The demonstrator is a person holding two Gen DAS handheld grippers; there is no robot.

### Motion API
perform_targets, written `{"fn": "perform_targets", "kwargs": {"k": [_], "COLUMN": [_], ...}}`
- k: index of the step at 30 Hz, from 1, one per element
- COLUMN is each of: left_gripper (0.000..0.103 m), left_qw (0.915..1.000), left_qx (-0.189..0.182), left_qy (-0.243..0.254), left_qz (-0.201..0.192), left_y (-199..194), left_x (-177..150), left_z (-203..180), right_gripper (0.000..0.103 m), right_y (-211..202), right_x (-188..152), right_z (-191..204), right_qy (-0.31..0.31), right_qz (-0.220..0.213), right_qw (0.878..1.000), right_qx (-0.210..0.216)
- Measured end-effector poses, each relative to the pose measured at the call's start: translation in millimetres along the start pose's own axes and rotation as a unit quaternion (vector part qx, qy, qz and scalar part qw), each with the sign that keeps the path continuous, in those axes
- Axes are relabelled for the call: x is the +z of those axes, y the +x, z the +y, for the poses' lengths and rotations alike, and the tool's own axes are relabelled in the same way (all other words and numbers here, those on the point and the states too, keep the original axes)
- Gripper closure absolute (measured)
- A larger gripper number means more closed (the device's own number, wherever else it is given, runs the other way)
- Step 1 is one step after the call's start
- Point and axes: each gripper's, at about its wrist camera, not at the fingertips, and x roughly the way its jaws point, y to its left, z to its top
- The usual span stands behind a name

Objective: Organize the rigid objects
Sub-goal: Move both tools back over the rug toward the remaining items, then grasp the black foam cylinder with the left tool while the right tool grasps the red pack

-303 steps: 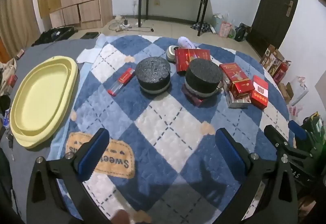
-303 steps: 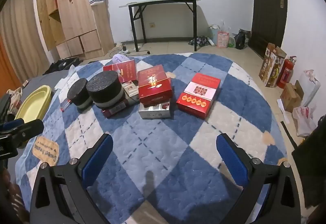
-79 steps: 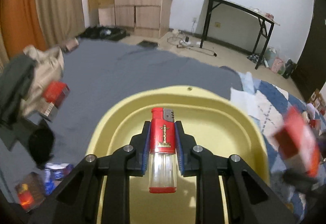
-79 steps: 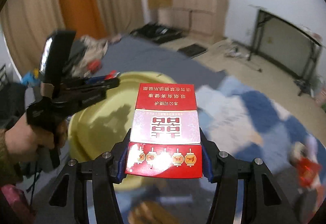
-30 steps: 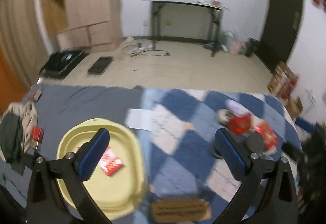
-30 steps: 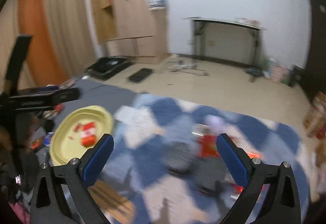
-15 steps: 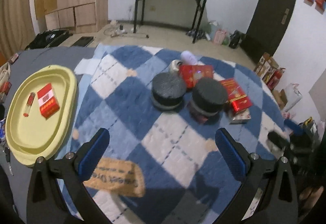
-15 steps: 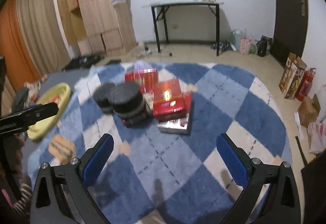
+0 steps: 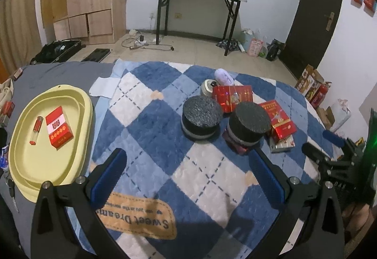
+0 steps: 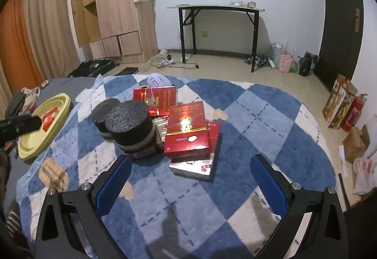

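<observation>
Above the checkered blanket (image 9: 165, 141), left tool (image 9: 188, 176) and right tool (image 10: 190, 178) hover released, empty.

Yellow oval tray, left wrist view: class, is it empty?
No, the yellow oval tray holds a red lighter and a flat red box.

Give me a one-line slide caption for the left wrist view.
Open left gripper above the checked blanket; lighter and red box lie in the yellow tray, more boxes await.

My quilt (image 9: 150, 131) looks soft, matt cloth; the black pucks (image 9: 202, 111) are rough and grainy; the red box (image 10: 186, 128) shines glossy.
</observation>
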Motion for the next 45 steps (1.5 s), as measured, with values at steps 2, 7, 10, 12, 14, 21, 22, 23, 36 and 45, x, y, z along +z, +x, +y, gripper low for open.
{"fn": "perform_targets", "kwargs": {"k": [2,7,10,12,14,21,22,23,36,45], "left_gripper": [0.0,0.0,0.0,0.0,0.0,0.0,0.0,0.0,0.0,0.0], "left_qw": [1.0,1.0,0.9999,0.9999,0.9999,0.996,0.9938,0.9918,0.9836,0.9919], "left_qx": [-0.001,-0.003,0.0,0.003,0.009,0.029,0.036,0.039,0.021,0.011], "left_qy": [0.002,0.008,0.013,0.015,0.015,0.066,0.091,0.11,0.176,0.126], "left_qz": [0.002,0.004,0.001,-0.001,0.0,0.053,0.053,0.051,0.034,-0.016], "left_y": [1.3,3.8,2.4,1.6,2.3,15.7,17.9,20.2,90.7,135.6], "left_x": [-2.1,-2.0,-0.1,1.3,2.3,10.6,14.8,16.5,1.8,12.9], "left_z": [-2.2,-6.8,-6.7,-4.3,-0.2,7.9,5.9,4.2,-23.8,-16.1], "right_gripper": [0.0,0.0,0.0,0.0,0.0,0.001,0.001,0.002,0.005,0.011], "right_y": [-1.9,5.9,5.9,5.6,5.3,9.4,10.1,11.5,63.7,97.3], "right_x": [0.3,-6.3,-5.8,-5.5,-6.6,-12.6,-13.7,-14.4,0.9,1.3], "right_z": [0.8,-0.3,0.3,1.0,2.0,1.6,0.8,0.2,0.4,11.1], "right_qy": [-0.007,-0.003,-0.014,-0.02,-0.021,-0.032,-0.035,-0.039,-0.087,-0.134], "right_qz": [-0.006,0.011,0.011,0.006,0.004,0.003,0.0,-0.001,0.001,-0.006], "right_qw": [1.0,1.0,1.0,1.0,1.0,0.999,0.999,0.999,0.996,0.991], "right_qx": [-0.002,0.004,-0.004,-0.007,-0.007,-0.013,-0.016,-0.017,-0.014,-0.027]}}
